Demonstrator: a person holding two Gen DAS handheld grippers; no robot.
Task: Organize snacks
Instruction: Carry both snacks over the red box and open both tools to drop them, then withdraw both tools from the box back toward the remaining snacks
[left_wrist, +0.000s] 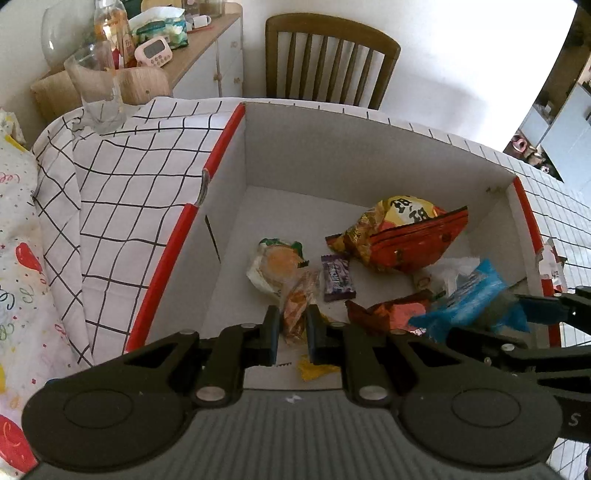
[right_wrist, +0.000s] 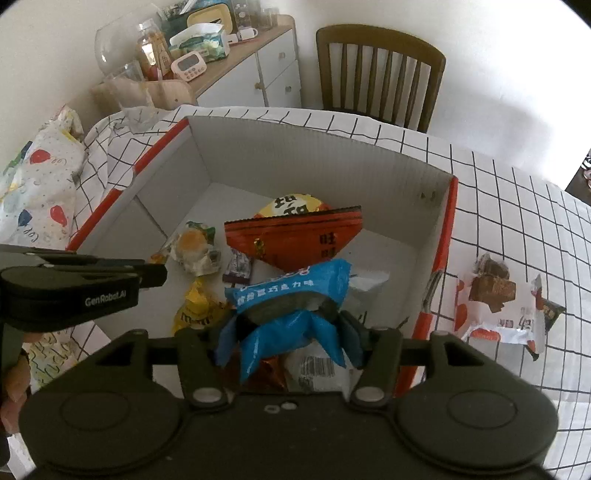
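Note:
A white cardboard box with red edges (left_wrist: 258, 155) (right_wrist: 406, 177) sits on the checked tablecloth and holds several snack packs. My left gripper (left_wrist: 291, 332) is shut on a small clear-wrapped orange snack (left_wrist: 299, 306) just above the box floor. My right gripper (right_wrist: 291, 332) is shut on a blue snack pack (right_wrist: 291, 291) over the box's near right part; it also shows in the left wrist view (left_wrist: 469, 295). A large red and yellow bag (left_wrist: 406, 236) (right_wrist: 295, 236) lies at the back right, a purple bar (left_wrist: 338, 277) and a round pastry pack (left_wrist: 275, 266) in the middle.
A white and red snack pack with brown pieces (right_wrist: 495, 302) lies on the cloth right of the box. A glass (left_wrist: 98, 85) stands at the table's far left corner. A wooden chair (left_wrist: 328, 62) and a cluttered sideboard (left_wrist: 207, 44) stand behind the table.

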